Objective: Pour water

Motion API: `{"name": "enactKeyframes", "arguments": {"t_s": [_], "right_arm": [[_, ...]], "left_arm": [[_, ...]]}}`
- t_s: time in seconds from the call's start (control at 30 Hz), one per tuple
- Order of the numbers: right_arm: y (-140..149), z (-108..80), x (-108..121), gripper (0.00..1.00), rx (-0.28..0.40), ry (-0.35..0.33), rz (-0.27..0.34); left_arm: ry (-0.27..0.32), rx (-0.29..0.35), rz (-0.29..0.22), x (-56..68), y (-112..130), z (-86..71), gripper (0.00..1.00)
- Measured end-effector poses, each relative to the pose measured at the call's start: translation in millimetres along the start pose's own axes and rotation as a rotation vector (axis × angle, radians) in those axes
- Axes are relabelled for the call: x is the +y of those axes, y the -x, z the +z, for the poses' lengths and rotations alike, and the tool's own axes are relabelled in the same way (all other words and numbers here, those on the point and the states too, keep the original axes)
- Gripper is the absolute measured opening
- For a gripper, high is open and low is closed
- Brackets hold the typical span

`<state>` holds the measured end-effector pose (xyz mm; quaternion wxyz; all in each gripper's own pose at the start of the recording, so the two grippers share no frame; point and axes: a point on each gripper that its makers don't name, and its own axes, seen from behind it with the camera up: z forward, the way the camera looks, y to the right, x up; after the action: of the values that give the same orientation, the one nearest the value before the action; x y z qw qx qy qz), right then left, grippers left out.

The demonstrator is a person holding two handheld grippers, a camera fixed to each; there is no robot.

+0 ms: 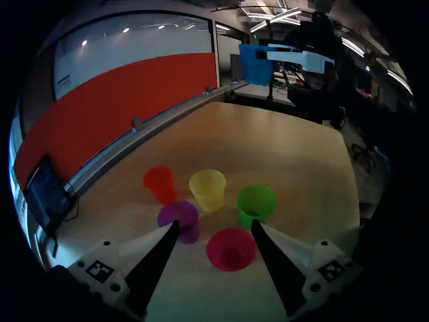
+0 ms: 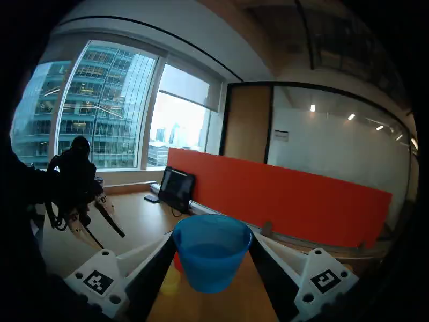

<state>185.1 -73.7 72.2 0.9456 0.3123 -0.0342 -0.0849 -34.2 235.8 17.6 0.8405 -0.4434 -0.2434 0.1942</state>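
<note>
The right tool [image 2: 212,236] clamps the blue cup [image 2: 212,268] upright, clear of the worktop [image 1: 300,155], so no water [image 2: 212,250] spills before the pour; the left tool [image 1: 214,222] hangs spread wide just above the pink cup [image 1: 231,249], nearest of five coloured cups [image 1: 208,188], likely marking or steadying a target
</note>
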Motion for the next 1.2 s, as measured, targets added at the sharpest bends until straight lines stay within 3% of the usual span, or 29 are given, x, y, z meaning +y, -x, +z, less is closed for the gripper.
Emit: {"name": "enactKeyframes", "arguments": {"t_s": [0.67,1.2], "right_arm": [[2,-10.4,5,0.93,-0.005,0.006,-0.005],[7,-12.8,12,0.93,-0.016,0.016,-0.005]], "left_arm": [[0.122,-0.076,0.033,44.9,3,57.4,0.99],[0.163,-0.138,0.046,64.9,17,89.6,0.99]]}}
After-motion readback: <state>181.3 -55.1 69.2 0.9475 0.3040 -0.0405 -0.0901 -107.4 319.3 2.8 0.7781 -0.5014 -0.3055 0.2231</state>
